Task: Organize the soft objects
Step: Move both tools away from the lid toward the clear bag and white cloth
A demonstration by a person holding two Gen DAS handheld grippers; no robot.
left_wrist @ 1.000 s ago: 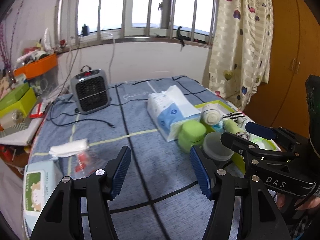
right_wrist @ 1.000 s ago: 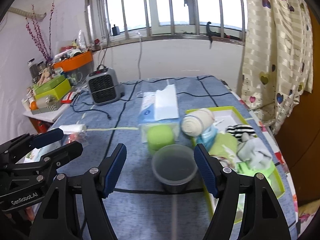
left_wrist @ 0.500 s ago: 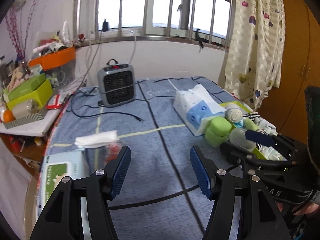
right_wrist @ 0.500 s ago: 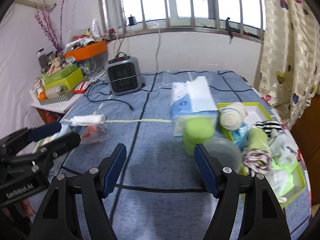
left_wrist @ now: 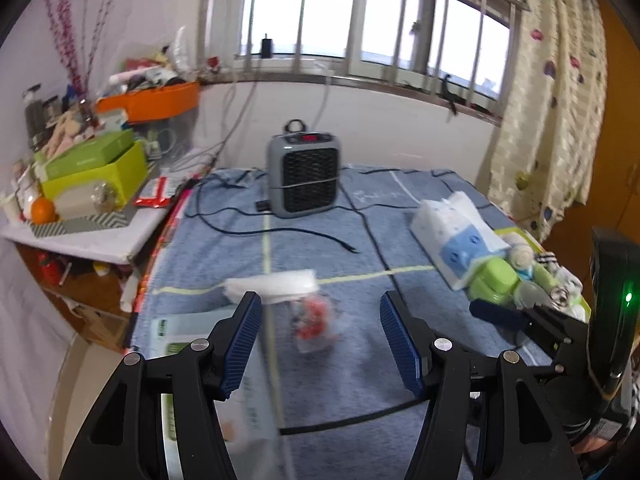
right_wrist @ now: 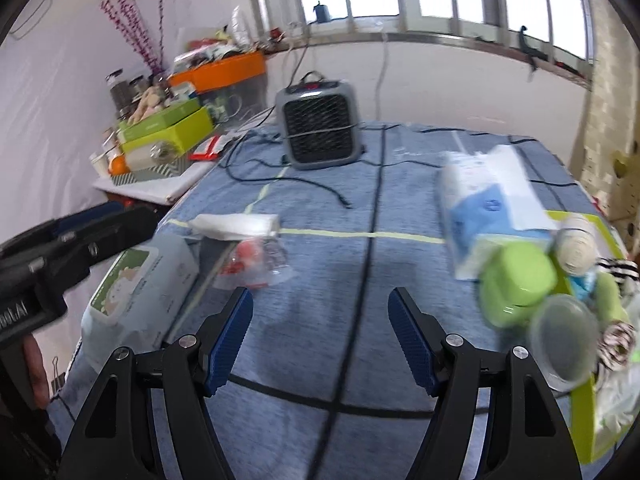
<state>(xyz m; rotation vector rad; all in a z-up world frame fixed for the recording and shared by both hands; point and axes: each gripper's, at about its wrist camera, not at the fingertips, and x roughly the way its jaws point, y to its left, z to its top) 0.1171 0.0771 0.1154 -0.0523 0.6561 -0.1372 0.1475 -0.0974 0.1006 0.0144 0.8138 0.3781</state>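
Observation:
A folded white cloth [left_wrist: 272, 285] [right_wrist: 236, 225] lies on the blue table cover, with a clear bag of red pieces [left_wrist: 314, 322] [right_wrist: 254, 264] right in front of it. My left gripper [left_wrist: 320, 340] stands open just short of the bag, nothing between its fingers. My right gripper [right_wrist: 320, 336] is open too, over bare cover to the right of the bag. At the right, a green tray [right_wrist: 580, 408] holds rolled socks and cloths, with a bandage roll [right_wrist: 576, 246] at its far end. The right gripper's body [left_wrist: 520, 320] shows in the left wrist view.
A wet-wipes pack [right_wrist: 136, 280] lies at the table's left edge. A tissue pack [right_wrist: 488, 208], a green jar [right_wrist: 516, 284] and a clear tub [right_wrist: 564, 340] crowd the tray. A grey heater [left_wrist: 304, 174] with cables stands at the back. A cluttered shelf [left_wrist: 80, 184] is left.
Both grippers have swung left, away from the tray and tub, toward the white cloth and bag. Their jaws kept the same opening.

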